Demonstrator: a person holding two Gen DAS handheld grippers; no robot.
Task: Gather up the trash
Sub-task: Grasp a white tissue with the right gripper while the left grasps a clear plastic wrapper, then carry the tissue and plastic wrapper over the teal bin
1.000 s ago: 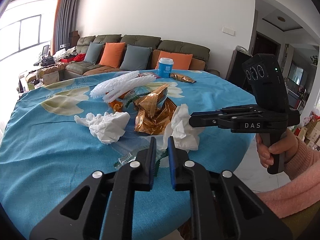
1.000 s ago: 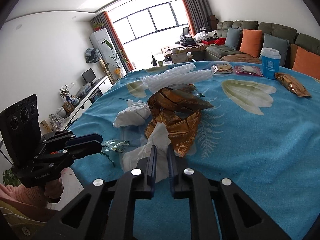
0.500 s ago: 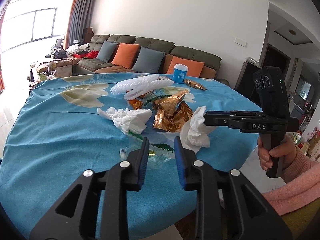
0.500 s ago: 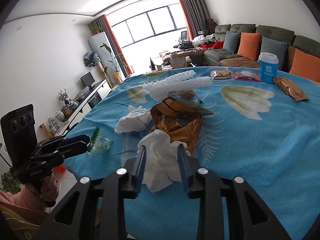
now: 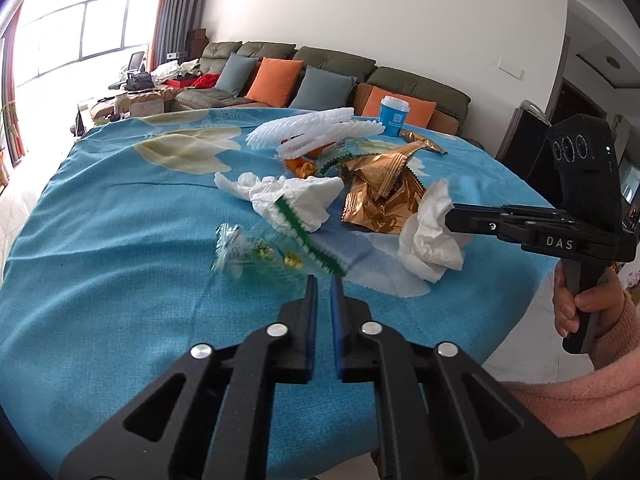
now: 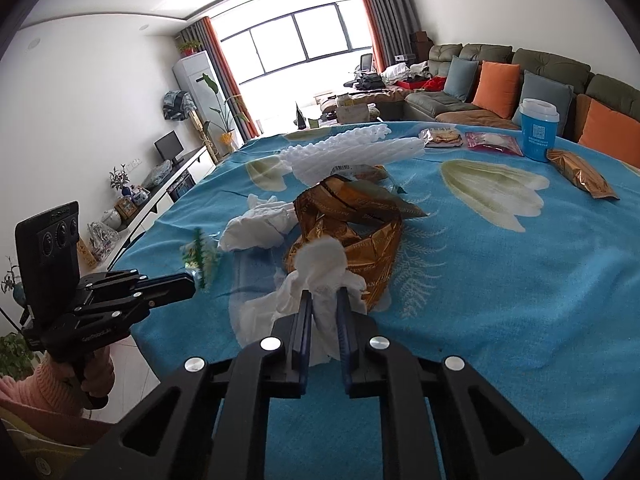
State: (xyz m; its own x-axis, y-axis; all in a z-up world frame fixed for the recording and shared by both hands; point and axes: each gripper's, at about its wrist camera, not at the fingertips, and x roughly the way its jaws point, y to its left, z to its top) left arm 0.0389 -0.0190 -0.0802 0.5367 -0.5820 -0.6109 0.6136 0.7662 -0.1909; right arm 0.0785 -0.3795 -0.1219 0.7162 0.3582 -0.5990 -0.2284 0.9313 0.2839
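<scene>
The left gripper [image 5: 325,280] pinches a clear green-edged plastic wrapper [image 5: 280,248] (blurred), lifted just ahead; the right gripper [image 6: 323,296] clamps a crumpled white tissue [image 6: 320,272] above the blue-clothed bench [image 6: 480,280].

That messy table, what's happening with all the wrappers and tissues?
A person is picking up trash with a hand-held gripper in each hand. The left hand-held gripper has pinched a clear wrapper with a green zigzag edge and holds it above the blue tablecloth. The right hand-held gripper is closed on a crumpled white tissue. Another tissue, gold wrappers, white foam netting and a blue cup lie on the table.
</scene>
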